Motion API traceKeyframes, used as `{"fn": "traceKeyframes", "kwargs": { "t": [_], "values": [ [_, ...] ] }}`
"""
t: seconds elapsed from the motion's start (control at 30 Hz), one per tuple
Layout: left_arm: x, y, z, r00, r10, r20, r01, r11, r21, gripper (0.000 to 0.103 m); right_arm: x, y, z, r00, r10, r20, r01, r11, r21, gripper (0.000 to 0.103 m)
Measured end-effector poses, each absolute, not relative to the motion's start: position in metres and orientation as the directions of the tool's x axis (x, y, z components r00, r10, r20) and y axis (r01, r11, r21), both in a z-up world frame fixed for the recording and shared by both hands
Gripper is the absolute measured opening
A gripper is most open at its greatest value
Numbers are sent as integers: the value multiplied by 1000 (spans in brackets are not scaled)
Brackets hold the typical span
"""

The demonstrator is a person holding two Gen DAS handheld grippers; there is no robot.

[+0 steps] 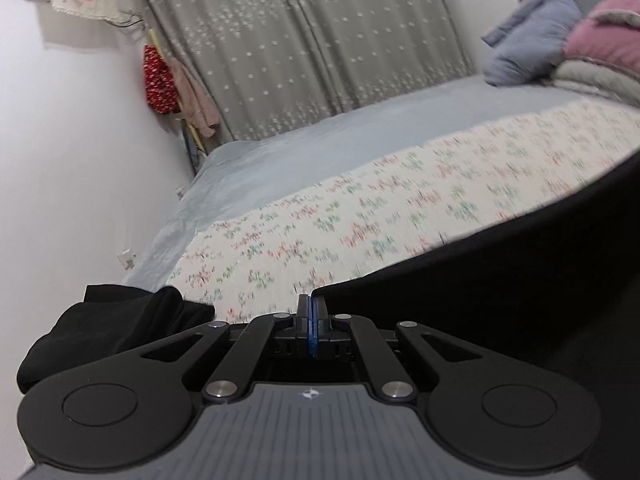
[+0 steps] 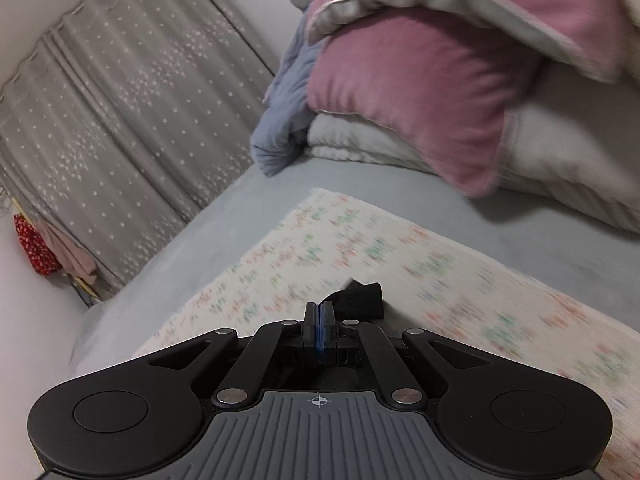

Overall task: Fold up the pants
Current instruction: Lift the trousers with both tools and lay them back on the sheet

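The black pants [image 1: 500,272] stretch taut from my left gripper [image 1: 311,308] to the right, above the floral blanket [image 1: 360,224]. The left jaws are closed on the fabric edge, and a loose black bunch [image 1: 112,324] hangs at the left. In the right wrist view my right gripper [image 2: 319,312] has its jaws closed on a small black corner of the pants [image 2: 360,300] that pokes out just past the fingertips, above the floral blanket [image 2: 360,248].
The bed has a grey-blue sheet [image 1: 304,160]. Pink, white and blue pillows and quilts [image 2: 440,88] are piled at the head. Grey curtains [image 1: 300,48] hang behind, with a white wall [image 1: 72,160] at the left and clothes hanging in the corner [image 1: 168,84].
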State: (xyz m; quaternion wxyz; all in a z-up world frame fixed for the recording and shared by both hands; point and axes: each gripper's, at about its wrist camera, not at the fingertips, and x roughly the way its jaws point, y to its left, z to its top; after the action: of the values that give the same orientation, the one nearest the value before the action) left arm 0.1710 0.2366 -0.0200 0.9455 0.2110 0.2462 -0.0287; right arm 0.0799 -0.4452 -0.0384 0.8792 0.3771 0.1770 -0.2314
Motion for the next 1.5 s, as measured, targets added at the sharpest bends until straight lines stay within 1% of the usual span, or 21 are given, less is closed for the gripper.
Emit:
{"fn": "traceKeyframes", "kwargs": {
  "t": [0.2,0.33,0.4,0.47,0.53,0.57,0.6,0.63,0.67,0.73,0.77,0.87,0.93,0.97,1.0,1.03,1.07,1.17,1.23,1.3,1.5],
  "values": [
    [147,234,-31,871,14,-491,231,870,435,2,34,-442,-58,794,-277,-541,582,603,545,0],
    [137,234,-47,831,18,-556,291,837,463,5,22,-435,-77,793,-199,-576,573,567,592,0],
    [135,240,-51,816,33,-577,297,832,469,10,20,-428,-90,785,-162,-598,578,540,612,8],
    [129,247,-48,816,31,-578,290,842,456,12,22,-424,-100,799,-120,-589,558,514,652,8],
    [127,259,-41,814,10,-581,275,874,401,18,29,-423,-107,806,-87,-586,548,484,682,13],
    [128,266,-37,811,6,-585,260,892,370,21,33,-423,-109,807,-80,-585,548,473,690,20],
    [128,272,-35,807,4,-591,245,908,341,24,38,-424,-111,807,-74,-586,548,465,696,32],
    [128,278,-34,804,1,-595,229,922,312,25,45,-424,-112,804,-68,-590,551,458,697,37],
    [128,284,-33,801,-3,-599,213,936,280,25,54,-425,-114,802,-63,-595,554,454,698,49],
    [130,297,-31,788,-35,-614,180,968,177,25,66,-426,-115,798,-67,-599,559,453,694,53],
    [131,302,-31,778,-62,-625,169,979,114,26,73,-426,-113,791,-77,-607,567,463,681,53],
    [140,310,-34,753,-114,-648,107,993,-50,42,91,-421,-111,772,-113,-626,587,507,632,52],
    [150,314,-38,739,-141,-659,41,985,-165,57,96,-418,-111,755,-148,-639,606,529,594,36],
    [155,315,-40,728,-161,-667,10,974,-225,60,97,-418,-113,747,-157,-646,614,535,580,17],
    [158,316,-42,717,-173,-675,-25,962,-272,67,98,-419,-115,746,-153,-648,615,532,582,8],
    [161,316,-43,707,-175,-685,-63,949,-308,72,96,-422,-118,751,-146,-644,610,526,592,6],
    [166,316,-44,698,-172,-695,-101,937,-333,73,94,-425,-120,758,-136,-638,603,519,605,1],
    [166,315,-42,686,-162,-710,-180,907,-381,74,88,-432,-120,784,-119,-609,577,501,645,0],
    [166,311,-41,689,-165,-706,-200,893,-404,84,85,-431,-116,799,-116,-590,560,500,661,0],
    [164,308,-42,690,-155,-706,-214,889,-405,89,84,-428,-110,812,-122,-570,542,519,661,0],
    [166,311,-56,678,-151,-719,-290,844,-451,89,78,-424,-96,838,-141,-527,513,533,673,0]
  ]
}}
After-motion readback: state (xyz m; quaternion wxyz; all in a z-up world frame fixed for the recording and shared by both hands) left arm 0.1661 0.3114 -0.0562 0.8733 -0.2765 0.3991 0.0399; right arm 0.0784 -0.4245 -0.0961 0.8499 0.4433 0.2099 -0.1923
